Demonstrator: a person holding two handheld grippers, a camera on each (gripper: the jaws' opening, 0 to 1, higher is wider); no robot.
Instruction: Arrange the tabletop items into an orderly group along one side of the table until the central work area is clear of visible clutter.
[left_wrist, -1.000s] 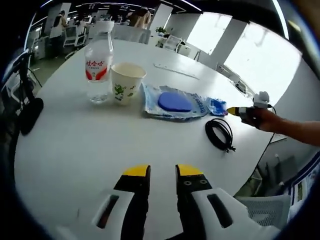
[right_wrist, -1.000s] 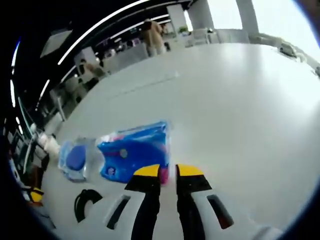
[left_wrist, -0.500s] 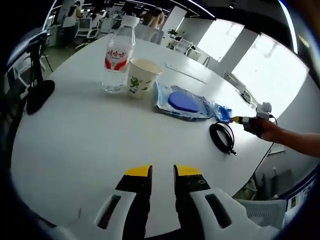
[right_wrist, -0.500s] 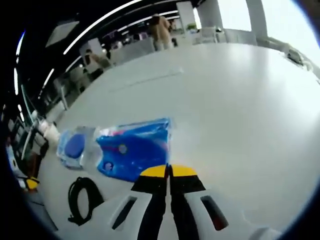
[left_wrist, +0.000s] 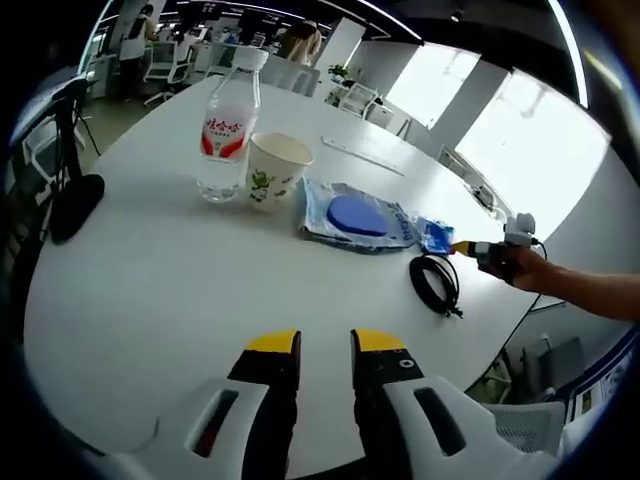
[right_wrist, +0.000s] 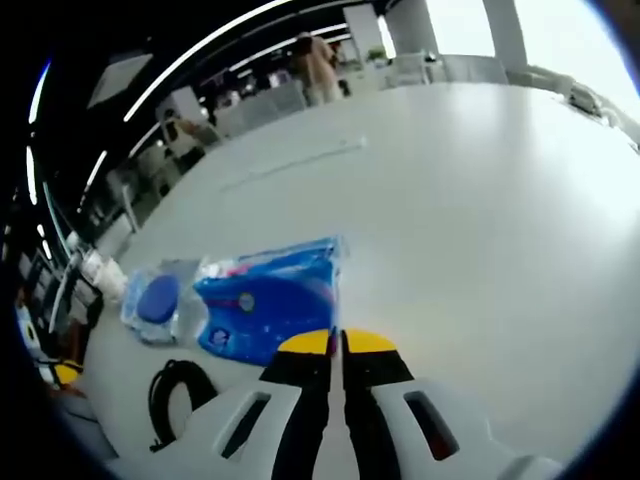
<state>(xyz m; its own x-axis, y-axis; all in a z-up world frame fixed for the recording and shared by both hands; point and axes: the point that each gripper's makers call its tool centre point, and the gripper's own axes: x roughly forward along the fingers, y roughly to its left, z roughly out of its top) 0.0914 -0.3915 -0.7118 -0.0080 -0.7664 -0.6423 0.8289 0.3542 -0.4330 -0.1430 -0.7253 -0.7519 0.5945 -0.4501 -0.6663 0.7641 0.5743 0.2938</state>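
In the left gripper view my left tongs hang slightly parted over the desk, gripping nothing; bottle, paper cup, clear pouch and black cable line the far edge. In the right gripper view my right tongs pinch the blue packet.

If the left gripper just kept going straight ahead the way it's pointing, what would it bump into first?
Probably the white table itself, bare ahead of the left gripper. Skimming above it, it would likely meet the clear packet with the blue disc first; depth is uncertain.
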